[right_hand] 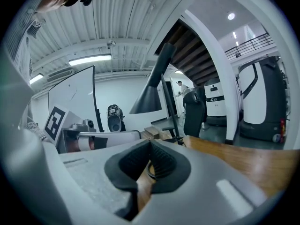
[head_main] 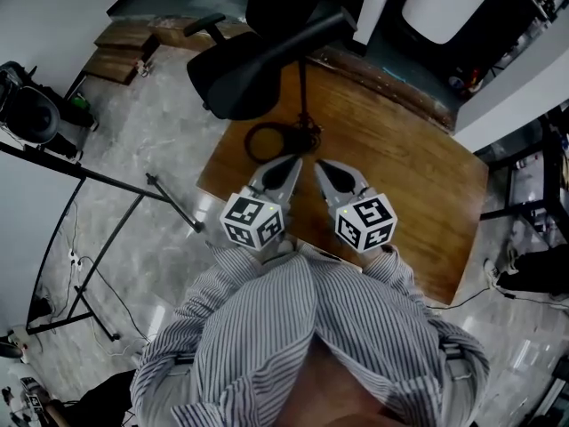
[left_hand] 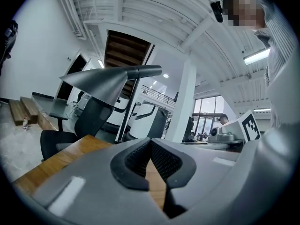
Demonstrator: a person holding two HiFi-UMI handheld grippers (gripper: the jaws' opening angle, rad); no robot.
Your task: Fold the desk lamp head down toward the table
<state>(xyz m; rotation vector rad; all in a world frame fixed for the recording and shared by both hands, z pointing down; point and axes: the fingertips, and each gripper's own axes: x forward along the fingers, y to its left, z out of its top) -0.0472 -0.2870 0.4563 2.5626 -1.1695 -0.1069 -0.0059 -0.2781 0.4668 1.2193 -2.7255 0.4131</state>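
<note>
The desk lamp stands on the wooden table [head_main: 400,176]. It has a black ring base [head_main: 269,140], a thin upright pole [head_main: 302,92] and a long dark cone head [head_main: 284,47] raised high and stretched out sideways. My left gripper [head_main: 294,162] and right gripper [head_main: 317,165] hover side by side just short of the base, both shut and empty. In the left gripper view the lamp head [left_hand: 101,82] and the pole [left_hand: 127,114] rise ahead of my left gripper [left_hand: 150,142]. The right gripper view shows the lamp head [right_hand: 153,88] above my right gripper [right_hand: 150,144].
A black office chair [head_main: 222,78] stands behind the table's far left corner, under the lamp head. A dark stand with thin legs [head_main: 116,203] is on the floor at the left. The table's left edge [head_main: 209,172] lies close beside the left gripper.
</note>
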